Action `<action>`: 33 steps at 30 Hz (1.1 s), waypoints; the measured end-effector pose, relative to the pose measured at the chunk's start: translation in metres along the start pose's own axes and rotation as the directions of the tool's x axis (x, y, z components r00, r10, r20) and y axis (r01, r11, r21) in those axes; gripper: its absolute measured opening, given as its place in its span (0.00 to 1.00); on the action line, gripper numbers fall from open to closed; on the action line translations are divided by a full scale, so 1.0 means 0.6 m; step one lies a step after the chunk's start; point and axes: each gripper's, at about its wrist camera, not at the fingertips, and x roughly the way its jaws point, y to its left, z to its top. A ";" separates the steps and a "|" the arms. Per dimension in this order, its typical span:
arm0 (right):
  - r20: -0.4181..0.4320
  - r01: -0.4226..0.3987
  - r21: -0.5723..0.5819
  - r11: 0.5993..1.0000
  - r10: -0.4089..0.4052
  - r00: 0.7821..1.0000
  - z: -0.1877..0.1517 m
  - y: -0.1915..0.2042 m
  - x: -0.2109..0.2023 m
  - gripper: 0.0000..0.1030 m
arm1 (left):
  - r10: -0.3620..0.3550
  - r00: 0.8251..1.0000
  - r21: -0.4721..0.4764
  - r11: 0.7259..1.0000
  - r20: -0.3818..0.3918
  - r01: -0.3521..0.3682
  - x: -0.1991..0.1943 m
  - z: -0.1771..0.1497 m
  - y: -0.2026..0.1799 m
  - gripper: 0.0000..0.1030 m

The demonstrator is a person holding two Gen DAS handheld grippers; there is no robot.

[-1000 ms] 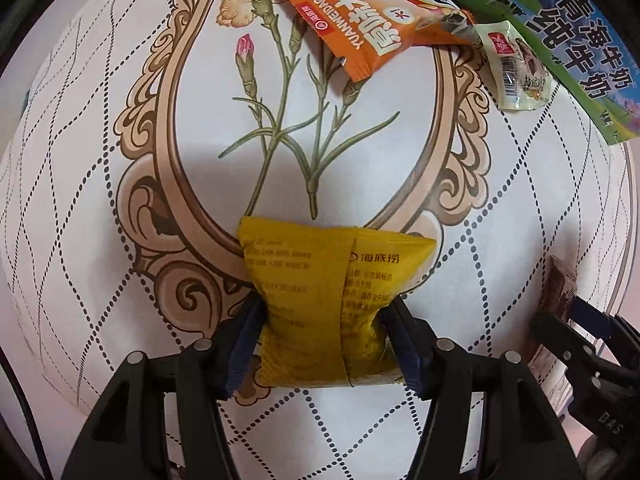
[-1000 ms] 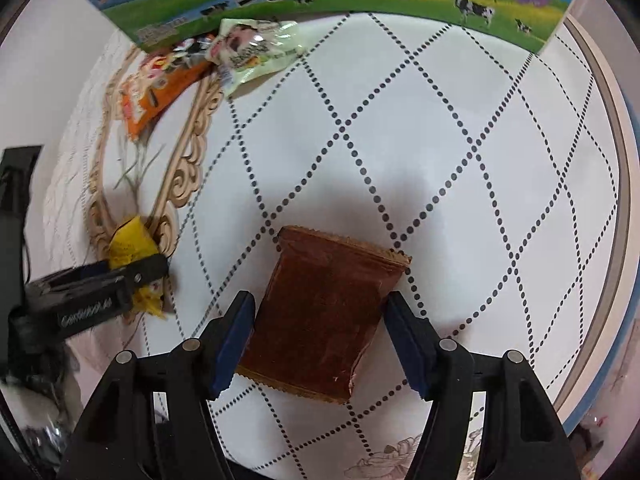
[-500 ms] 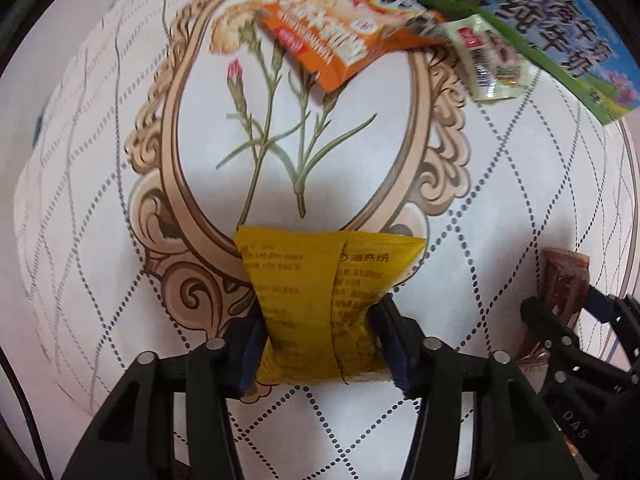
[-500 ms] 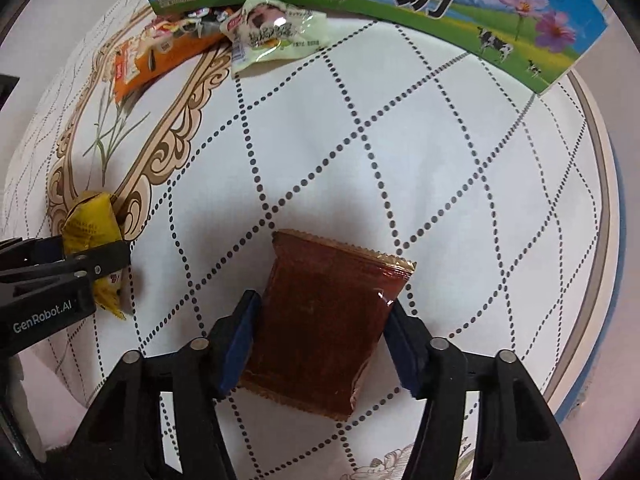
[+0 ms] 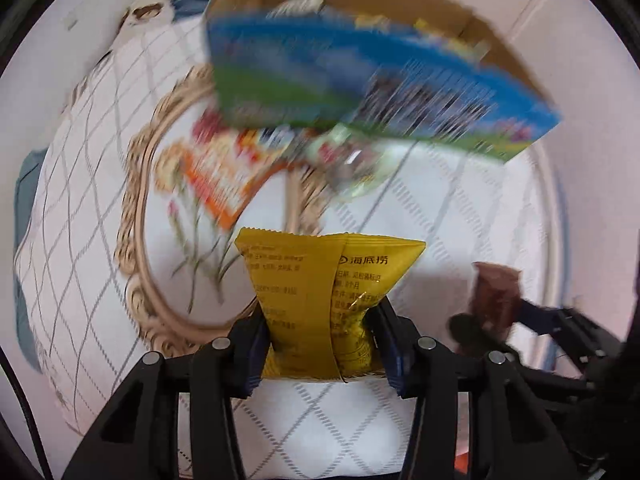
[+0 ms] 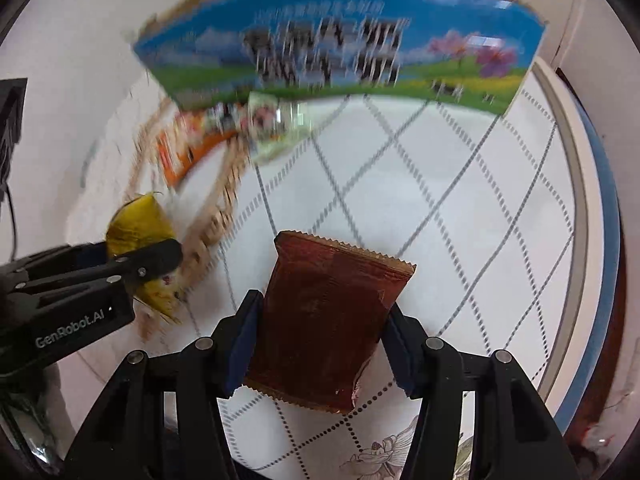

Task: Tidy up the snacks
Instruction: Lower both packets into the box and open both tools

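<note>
The left gripper [image 5: 322, 336] clamps the yellow packet [image 5: 320, 300] and the right gripper [image 6: 320, 344] clamps the brown packet [image 6: 324, 328], both held clear of the tablecloth [image 6: 440, 208], presumably for transfer into the cardboard box [image 5: 360, 12] beyond.

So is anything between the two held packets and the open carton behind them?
Yes. The carton's printed front wall rises between them, and the yellow packet and brown packet sit below its rim. Two loose packets lie at its foot.
</note>
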 end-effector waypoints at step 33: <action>0.050 0.051 -0.070 0.996 -0.047 0.998 0.561 -0.041 0.072 0.59 | 0.169 0.984 0.110 0.981 -0.066 -0.161 0.092 0.466 0.095 0.46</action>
